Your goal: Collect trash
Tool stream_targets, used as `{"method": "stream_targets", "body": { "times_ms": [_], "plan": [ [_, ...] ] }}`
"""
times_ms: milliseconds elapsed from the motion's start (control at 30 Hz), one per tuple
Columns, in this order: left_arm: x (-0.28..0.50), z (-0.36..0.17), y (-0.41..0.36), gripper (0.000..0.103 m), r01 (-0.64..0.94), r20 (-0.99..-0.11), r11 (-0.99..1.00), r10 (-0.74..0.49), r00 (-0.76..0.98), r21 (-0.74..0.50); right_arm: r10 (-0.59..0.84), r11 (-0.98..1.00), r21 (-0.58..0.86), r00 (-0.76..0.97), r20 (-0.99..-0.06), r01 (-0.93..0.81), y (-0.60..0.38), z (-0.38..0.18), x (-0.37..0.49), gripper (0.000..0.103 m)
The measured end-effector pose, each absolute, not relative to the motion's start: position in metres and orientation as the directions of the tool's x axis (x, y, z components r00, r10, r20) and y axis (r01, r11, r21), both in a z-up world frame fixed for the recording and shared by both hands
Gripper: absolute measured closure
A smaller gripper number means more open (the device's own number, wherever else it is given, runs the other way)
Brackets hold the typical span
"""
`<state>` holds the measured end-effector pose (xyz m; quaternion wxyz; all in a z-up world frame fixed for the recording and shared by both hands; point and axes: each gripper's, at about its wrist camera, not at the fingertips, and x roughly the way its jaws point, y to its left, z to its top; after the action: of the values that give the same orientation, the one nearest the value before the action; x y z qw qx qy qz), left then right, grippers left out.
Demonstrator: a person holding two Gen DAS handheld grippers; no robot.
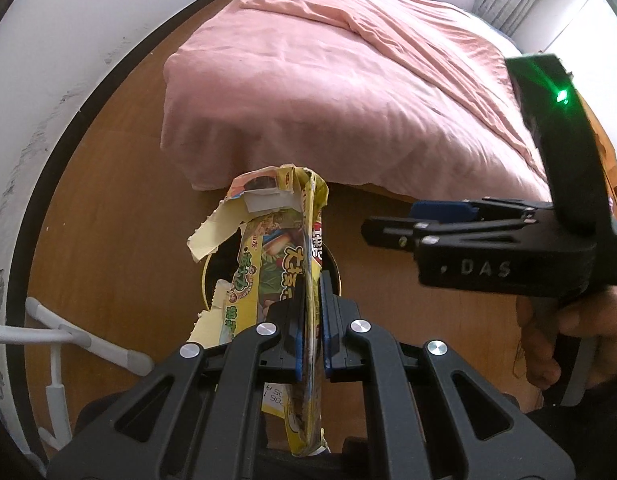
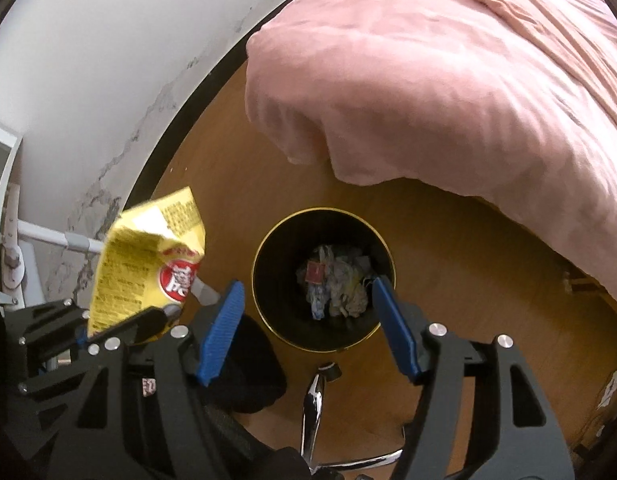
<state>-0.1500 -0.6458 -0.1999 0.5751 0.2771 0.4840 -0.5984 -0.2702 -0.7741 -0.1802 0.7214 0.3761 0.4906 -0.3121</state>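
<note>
My left gripper [image 1: 311, 320] is shut on a torn yellow snack wrapper [image 1: 286, 264] and holds it above a black trash bin with a gold rim [image 1: 336, 268], mostly hidden behind the wrapper. In the right wrist view the wrapper [image 2: 148, 264] hangs at the left, held by the left gripper [image 2: 120, 328]. My right gripper [image 2: 308, 320] is open and empty, right above the bin [image 2: 268, 280], which holds crumpled trash [image 2: 336, 284]. The right gripper also shows at the right of the left wrist view [image 1: 368, 230].
A bed with a pink duvet [image 1: 348, 80] stands just behind the bin on the wooden floor [image 1: 108, 220]. A white wall [image 2: 88, 80] with a dark baseboard runs on the left. A white metal frame [image 1: 68, 336] and a chair's chrome base [image 2: 314, 408] lie nearby.
</note>
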Motion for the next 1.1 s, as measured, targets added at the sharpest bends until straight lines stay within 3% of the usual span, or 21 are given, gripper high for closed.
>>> {"method": "stream_targets", "body": {
  "times_ms": [333, 367, 400, 433, 467, 667, 733, 933, 1100],
  "plan": [
    [-0.162, -0.203, -0.658, 0.093, 0.959, -0.886, 0.089, -0.413, -0.21, -0.269, -0.16, 0.417, 0.272, 0.364, -0.917, 0.867, -0.787, -0.162, -0.296, 0.032],
    [-0.162, -0.204, -0.661, 0.087, 0.959, -0.889, 0.093, -0.407, -0.209, -0.268, -0.169, 0.41, 0.273, 0.367, -0.915, 0.87, -0.787, -0.161, -0.298, 0.03],
    [-0.161, -0.204, -0.663, 0.068, 0.96, -0.892, 0.101, -0.405, -0.2, -0.261, -0.176, 0.405, 0.274, 0.368, -0.913, 0.872, -0.788, -0.159, -0.3, 0.03],
    [-0.16, -0.203, -0.663, 0.043, 0.961, -0.892, 0.109, -0.412, -0.187, -0.253, -0.181, 0.402, 0.275, 0.37, -0.911, 0.873, -0.789, -0.158, -0.301, 0.029],
    [-0.158, -0.2, -0.663, 0.036, 0.964, -0.888, 0.121, -0.43, -0.165, -0.238, -0.183, 0.401, 0.275, 0.371, -0.91, 0.874, -0.789, -0.157, -0.302, 0.028],
    [-0.152, -0.185, -0.658, 0.029, 0.969, -0.884, 0.147, -0.453, -0.114, -0.2, -0.189, 0.424, 0.267, 0.373, -0.908, 0.865, -0.786, -0.155, -0.296, 0.025],
    [-0.148, -0.174, -0.652, 0.022, 0.968, -0.877, 0.165, -0.472, -0.091, -0.189, -0.2, 0.44, 0.258, 0.373, -0.906, 0.86, -0.783, -0.153, -0.293, 0.024],
    [-0.122, -0.116, -0.613, 0.013, 0.957, -0.82, 0.244, -0.573, 0.013, -0.155, -0.282, 0.524, 0.209, 0.4, -0.872, 0.826, -0.76, -0.129, -0.27, 0.023],
    [-0.077, -0.056, -0.544, 0.012, 0.927, -0.756, 0.357, -0.637, 0.149, -0.118, -0.28, 0.636, 0.216, 0.483, -0.83, 0.741, -0.729, -0.092, -0.221, 0.02]
  ]
}}
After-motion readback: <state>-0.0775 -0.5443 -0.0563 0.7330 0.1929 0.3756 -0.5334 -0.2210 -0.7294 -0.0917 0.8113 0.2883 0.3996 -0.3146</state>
